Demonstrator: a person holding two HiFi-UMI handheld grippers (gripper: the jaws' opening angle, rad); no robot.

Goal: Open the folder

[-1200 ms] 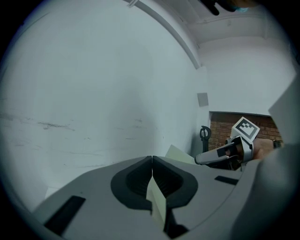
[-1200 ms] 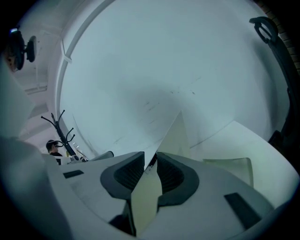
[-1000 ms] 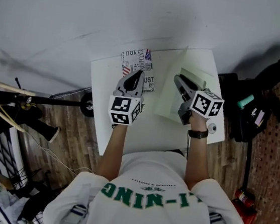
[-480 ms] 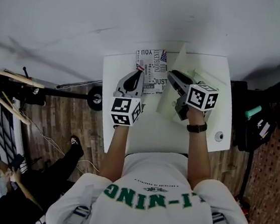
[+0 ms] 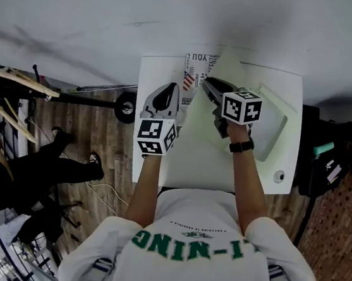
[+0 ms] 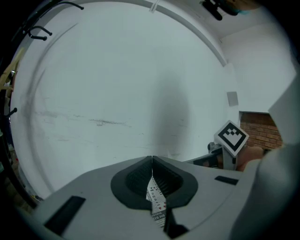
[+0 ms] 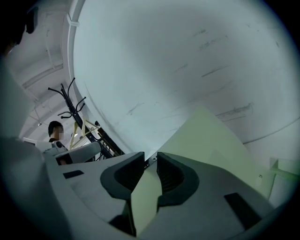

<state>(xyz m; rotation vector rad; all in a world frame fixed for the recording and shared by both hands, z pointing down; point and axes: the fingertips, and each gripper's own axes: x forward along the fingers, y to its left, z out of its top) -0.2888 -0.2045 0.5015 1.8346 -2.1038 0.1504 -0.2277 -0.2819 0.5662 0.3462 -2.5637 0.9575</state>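
Observation:
A pale green folder lies open on the white table (image 5: 156,70). Its back half (image 5: 273,126) lies flat at the right. Its front cover (image 5: 206,131) stands raised and swung to the left. My right gripper (image 5: 204,80) has its jaws closing, with the cover's edge (image 7: 206,136) between the pads of my right gripper (image 7: 151,161). My left gripper (image 5: 171,90) sits just left of it. In the left gripper view, my left gripper (image 6: 152,160) is shut on a strip of newsprint-patterned paper (image 6: 157,201). That sheet (image 5: 196,66) lies at the table's far edge.
A small round fitting (image 5: 278,176) sits near the table's right front corner. A black bag (image 5: 332,168) stands on the wooden floor at the right. At the left are a coat rack with hangers (image 5: 17,82) and a person in dark clothes (image 5: 31,176). A white wall rises behind the table.
My right gripper has carried the folder's cover leftwards, so the folder lies wider open. My left gripper has shifted slightly with the printed paper. A person has walked in at the left.

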